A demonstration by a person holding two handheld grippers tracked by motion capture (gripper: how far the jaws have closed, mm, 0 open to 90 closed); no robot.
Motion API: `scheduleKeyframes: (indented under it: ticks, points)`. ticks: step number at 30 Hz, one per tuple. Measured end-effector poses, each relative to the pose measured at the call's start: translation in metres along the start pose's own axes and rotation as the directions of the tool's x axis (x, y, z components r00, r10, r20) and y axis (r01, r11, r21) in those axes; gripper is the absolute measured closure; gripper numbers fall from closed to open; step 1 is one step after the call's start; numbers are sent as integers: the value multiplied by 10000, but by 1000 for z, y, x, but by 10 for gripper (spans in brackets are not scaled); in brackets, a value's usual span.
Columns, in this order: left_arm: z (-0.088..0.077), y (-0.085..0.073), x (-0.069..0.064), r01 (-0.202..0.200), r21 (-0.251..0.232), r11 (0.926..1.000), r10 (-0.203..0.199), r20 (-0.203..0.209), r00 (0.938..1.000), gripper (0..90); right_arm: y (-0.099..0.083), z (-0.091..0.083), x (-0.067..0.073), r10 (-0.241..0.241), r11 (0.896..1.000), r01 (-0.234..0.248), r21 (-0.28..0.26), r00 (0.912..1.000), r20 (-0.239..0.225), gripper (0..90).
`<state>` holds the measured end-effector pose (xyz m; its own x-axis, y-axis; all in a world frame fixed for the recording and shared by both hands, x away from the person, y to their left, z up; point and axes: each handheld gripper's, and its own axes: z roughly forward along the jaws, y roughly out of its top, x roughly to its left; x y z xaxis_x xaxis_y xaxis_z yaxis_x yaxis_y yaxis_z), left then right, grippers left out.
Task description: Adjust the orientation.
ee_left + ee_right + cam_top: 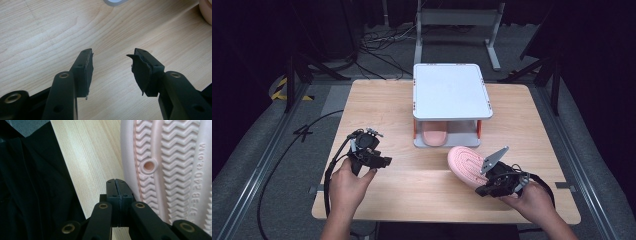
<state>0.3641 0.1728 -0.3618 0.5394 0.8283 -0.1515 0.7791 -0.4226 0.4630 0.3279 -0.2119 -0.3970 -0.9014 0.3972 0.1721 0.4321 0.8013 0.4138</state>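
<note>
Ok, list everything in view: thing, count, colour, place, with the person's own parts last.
Table: one, light wood, centre of the high view.
Two-tier rack: one, white with orange posts, at the table's far middle.
Slipper in rack: one, pink, on the rack's lower shelf.
Slipper on table: one, pink, sole up, in front of the rack at the right gripper.
Frame: one, grey metal, on the floor beyond the table.
Cables: several, black, on the floor beyond the table's far left.
Left gripper: one, black, jaws open over bare wood.
Right gripper: one, black, jaws shut beside the slipper's sole.
Hands: two, at the near edge.
</note>
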Motion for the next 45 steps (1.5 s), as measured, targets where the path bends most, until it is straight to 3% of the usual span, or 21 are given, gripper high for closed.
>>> scheduleKeyframes:
  ticks: [6, 12, 16, 18, 22, 23, 25, 26, 27, 29, 32, 39, 42, 45]
  points:
    - [2, 0, 0, 45, 27, 10000, -45, 12, 10000, 512, 0, -6, 0, 3, 9999, 5, -150, 9987, 516, 900]
    - [4, 0, 1, 35, 80, 10000, -36, 47, 10000, 511, 1, 0, 1, -69, 10000, 68, 27, 9997, 249, 900]
    - [4, 0, 1, 23, 122, 9999, -24, 71, 10000, 514, 1, 5, 0, 33, 10000, -32, 95, 9999, -164, 900]
    - [4, 0, 1, 58, 89, 9999, -58, 49, 10000, 514, 2, 5, 4, -81, 9998, 82, 202, 9999, -61, 899]
    - [3, 0, 1, 56, 53, 10000, -57, 63, 10000, 514, 4, -6, 11, -328, 9993, 326, -192, 9994, -120, 899]
    - [3, 0, 2, 67, 45, 10000, -67, 41, 10000, 514, 5, -20, 15, -418, 9963, 440, -740, 9986, 310, 899]
    - [3, 0, 2, 71, 52, 10000, -72, 32, 10000, 514, 4, -23, 15, -350, 9954, 393, -874, 9981, 508, 899]
    - [4, 0, 2, 78, 58, 10000, -78, 43, 10000, 514, 3, -26, 13, -251, 9948, 330, -966, 9963, 820, 899]
    - [4, 0, 2, 29, 77, 10000, -29, 69, 10000, 514, 0, -25, 8, 41, 9965, 65, -829, 9919, 1271, 899]
    - [4, 0, 2, 43, 95, 9999, -44, 84, 10000, 514, -2, -17, 3, 200, 9993, -151, -336, 9886, 1496, 899]
    - [5, 1, 2, 54, 95, 9999, -54, 60, 10000, 514, -2, -9, 3, 111, 9999, -100, -118, 9956, 929, 900]
    - [5, 1, 2, 65, 80, 9999, -65, 78, 9999, 514, 4, 11, 13, -306, 9979, 312, 561, 9995, -115, 900]
    - [4, 0, 3, 30, 56, 10000, -31, 101, 9999, 514, 6, 19, 16, -404, 9958, 430, 813, 9986, -332, 900]
    - [4, 1, 2, 21, 46, 10000, -22, 92, 10000, 514, 9, 26, 21, -598, 9929, 611, 1021, 9981, -162, 900]
